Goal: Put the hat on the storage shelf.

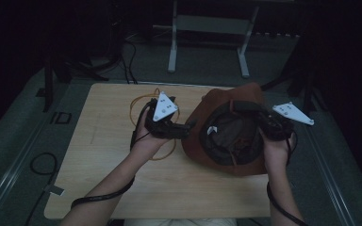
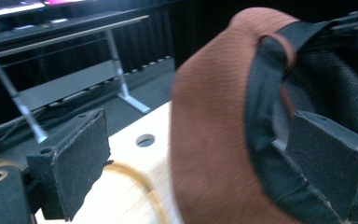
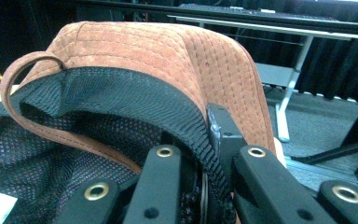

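A brown suede hat (image 1: 226, 165) lies crown down on the wooden table (image 1: 108, 188), its black mesh lining (image 1: 233, 134) facing up. My right gripper (image 1: 265, 121) is shut on the hat's right edge; in the right gripper view its jaws (image 3: 198, 149) pinch the black band and brown brim (image 3: 168, 46). My left gripper (image 1: 185, 130) is open at the hat's left side. In the left gripper view one pad (image 2: 74, 163) stands outside the hat (image 2: 209, 140), well apart from it. The other pad (image 2: 331, 158) is inside against the lining, and the brim is between the two.
An orange cable loop (image 1: 139, 101) lies on the table behind and under my left hand. A round hole (image 2: 145, 140) is in the tabletop near the hat. A metal desk frame (image 1: 207, 28) stands on the floor beyond the table's far edge.
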Motion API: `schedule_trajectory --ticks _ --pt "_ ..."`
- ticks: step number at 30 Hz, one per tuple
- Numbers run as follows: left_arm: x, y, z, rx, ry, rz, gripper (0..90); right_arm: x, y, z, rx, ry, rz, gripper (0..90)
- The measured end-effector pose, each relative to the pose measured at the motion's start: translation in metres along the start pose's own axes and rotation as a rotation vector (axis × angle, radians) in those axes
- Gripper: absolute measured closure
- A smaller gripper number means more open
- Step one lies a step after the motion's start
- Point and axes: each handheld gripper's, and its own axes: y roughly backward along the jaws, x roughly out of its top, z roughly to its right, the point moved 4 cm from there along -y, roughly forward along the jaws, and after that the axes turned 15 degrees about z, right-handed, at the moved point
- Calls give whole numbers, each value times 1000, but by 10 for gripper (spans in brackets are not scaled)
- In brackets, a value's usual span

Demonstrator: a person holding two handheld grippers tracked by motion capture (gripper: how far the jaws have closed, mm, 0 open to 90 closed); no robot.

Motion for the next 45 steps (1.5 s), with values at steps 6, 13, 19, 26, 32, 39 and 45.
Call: schedule_trajectory --ticks 6,13,19,26,32,39,45 --pt "2 -20 16 -38 -14 -14 73 5 0 -4 8 3 7 833" --pt "-3 -50 34 -69 -15 -13 111 9 4 -6 15 -12 24 832" --pt "-14 -69 40 -28 -38 -50 149 15 9 -7 33 -17 41 829" --pt "-29 -81 41 92 -97 -112 272 13 12 -16 70 -20 34 828" --pt "-33 -82 40 183 -127 -95 578 12 13 -22 80 -13 30 828" --pt "-26 -83 40 184 -126 -70 856 3 21 -27 87 -45 26 806" --pt "-20 -85 41 147 -131 -62 858 -1 35 -24 97 -51 23 772"
